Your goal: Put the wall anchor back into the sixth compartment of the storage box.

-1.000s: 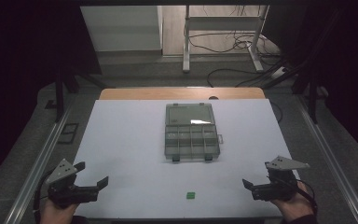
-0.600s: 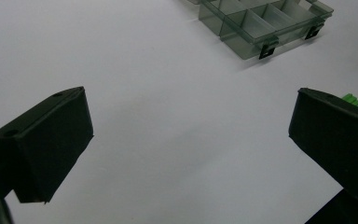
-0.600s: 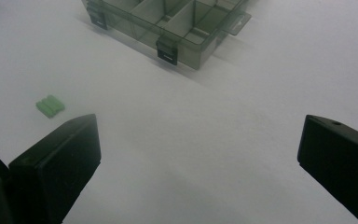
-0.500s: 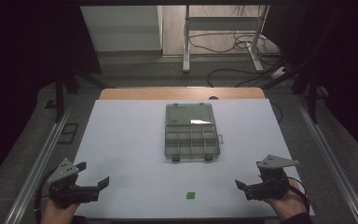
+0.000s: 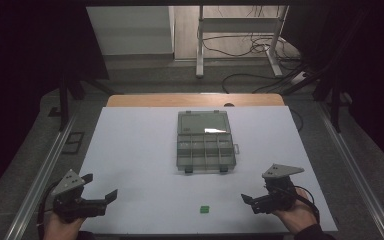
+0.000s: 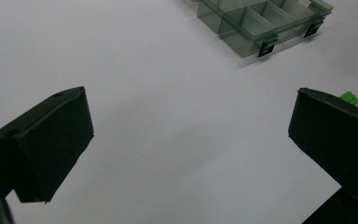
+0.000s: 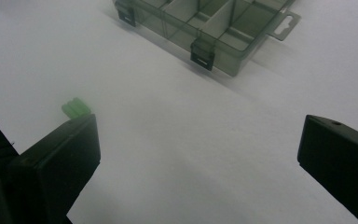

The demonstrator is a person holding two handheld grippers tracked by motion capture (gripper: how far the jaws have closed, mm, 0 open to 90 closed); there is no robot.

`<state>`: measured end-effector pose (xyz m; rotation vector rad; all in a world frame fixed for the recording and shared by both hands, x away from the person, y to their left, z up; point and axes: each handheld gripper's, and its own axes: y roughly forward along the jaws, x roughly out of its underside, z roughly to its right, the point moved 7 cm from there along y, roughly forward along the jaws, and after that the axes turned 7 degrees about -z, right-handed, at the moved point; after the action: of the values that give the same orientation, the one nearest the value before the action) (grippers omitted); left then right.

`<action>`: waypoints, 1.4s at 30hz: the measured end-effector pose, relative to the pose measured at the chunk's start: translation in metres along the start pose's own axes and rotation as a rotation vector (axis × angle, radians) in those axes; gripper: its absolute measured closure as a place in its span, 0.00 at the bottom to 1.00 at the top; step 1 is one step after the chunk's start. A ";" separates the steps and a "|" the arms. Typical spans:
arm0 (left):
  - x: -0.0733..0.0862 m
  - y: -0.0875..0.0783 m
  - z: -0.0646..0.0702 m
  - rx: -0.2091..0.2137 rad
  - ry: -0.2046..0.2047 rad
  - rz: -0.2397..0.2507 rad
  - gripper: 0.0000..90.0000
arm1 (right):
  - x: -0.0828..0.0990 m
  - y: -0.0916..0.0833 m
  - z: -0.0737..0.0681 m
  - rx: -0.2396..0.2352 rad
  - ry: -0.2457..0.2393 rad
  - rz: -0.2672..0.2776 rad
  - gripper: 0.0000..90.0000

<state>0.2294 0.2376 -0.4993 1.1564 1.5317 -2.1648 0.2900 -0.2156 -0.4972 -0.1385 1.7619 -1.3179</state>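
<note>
A small green piece (image 5: 204, 209) lies on the white table near its front edge, between my two grippers. My left gripper (image 5: 100, 186) hovers at the front left, open and empty; in its own view (image 6: 191, 135) the green piece (image 6: 349, 97) peeks out behind the right jaw. At the front right my right gripper (image 5: 256, 197) is open and empty too, pointing left toward the piece. In the right gripper view (image 7: 200, 154) the green piece (image 7: 75, 107) sits just beyond the left jaw.
A clear grey compartment box (image 5: 205, 142) stands open mid-table, lid folded back, with two black latches facing me (image 7: 202, 55) (image 6: 266, 48). The white sheet (image 5: 130, 150) is bare around it. Metal rails run along both table sides.
My right gripper has shifted left and a little forward, closer to the green piece. The left gripper has barely moved. Both stay open.
</note>
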 end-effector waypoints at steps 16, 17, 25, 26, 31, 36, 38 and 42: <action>0.000 0.001 -0.001 0.005 -0.008 -0.007 0.00 | -0.014 0.021 -0.014 -0.024 -0.052 -0.060 0.00; 0.000 0.001 -0.001 0.005 -0.009 -0.007 0.00 | -0.014 0.023 -0.015 -0.023 -0.055 -0.063 0.00; 0.000 0.001 -0.001 0.006 -0.010 -0.009 0.00 | -0.022 0.035 -0.026 -0.028 -0.111 -0.091 0.00; 0.000 0.001 -0.001 0.006 -0.010 -0.009 0.00 | -0.023 0.037 -0.026 -0.027 -0.110 -0.095 0.00; 0.000 0.001 -0.001 0.008 -0.010 -0.010 0.00 | -0.025 0.046 -0.033 -0.045 -0.123 -0.128 0.00; 0.000 0.001 0.000 0.007 -0.007 -0.011 0.01 | -0.027 0.054 -0.036 -0.045 -0.130 -0.153 0.08; 0.000 0.001 -0.001 0.007 -0.007 -0.013 0.01 | -0.027 0.057 -0.039 -0.056 -0.139 -0.162 0.14; 0.000 0.001 0.000 0.008 -0.006 -0.014 0.01 | -0.029 0.062 -0.046 -0.090 -0.157 -0.183 0.29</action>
<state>0.2303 0.2374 -0.5005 1.1447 1.5343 -2.1832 0.2997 -0.1402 -0.5300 -0.4513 1.7057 -1.3181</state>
